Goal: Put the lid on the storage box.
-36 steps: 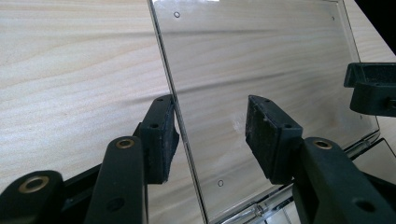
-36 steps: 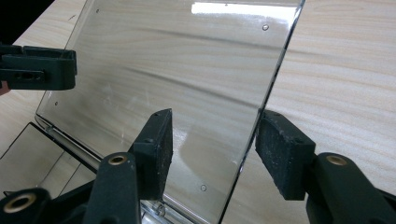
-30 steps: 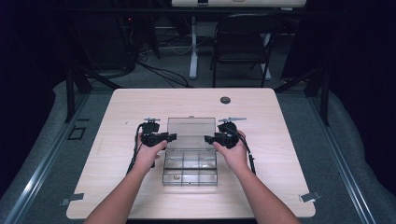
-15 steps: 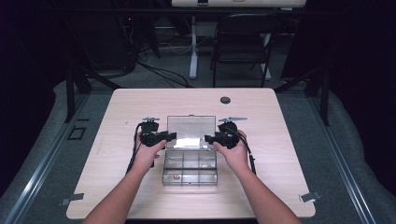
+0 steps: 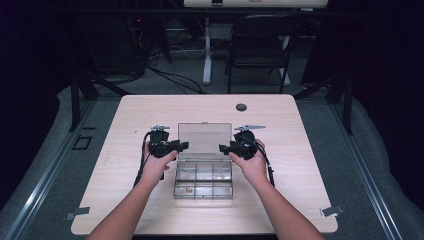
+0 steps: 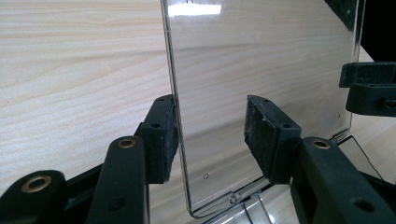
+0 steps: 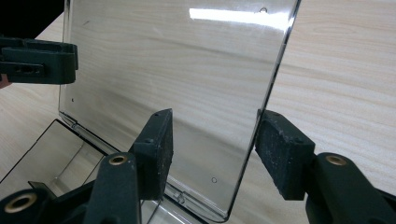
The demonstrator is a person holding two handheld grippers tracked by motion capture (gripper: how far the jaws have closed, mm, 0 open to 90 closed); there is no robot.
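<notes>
Your biggest risk is the raised lid [image 5: 205, 138] of the clear compartment box [image 5: 203, 179]: both jaw sets straddle its 2 side edges, gaping and unclamped, so uneven pushing would probably twist the hinge or slide the light box across the table [image 5: 125, 120]. The left gripper [image 6: 212, 135] touches or nearly touches the edge with 1 pad, the right gripper [image 7: 215, 149] looks clear of it. The box sits mid-table, near your side. The pale wood top looks slick; beyond it are a chair [image 5: 260, 50], floor cables and dark curtains
</notes>
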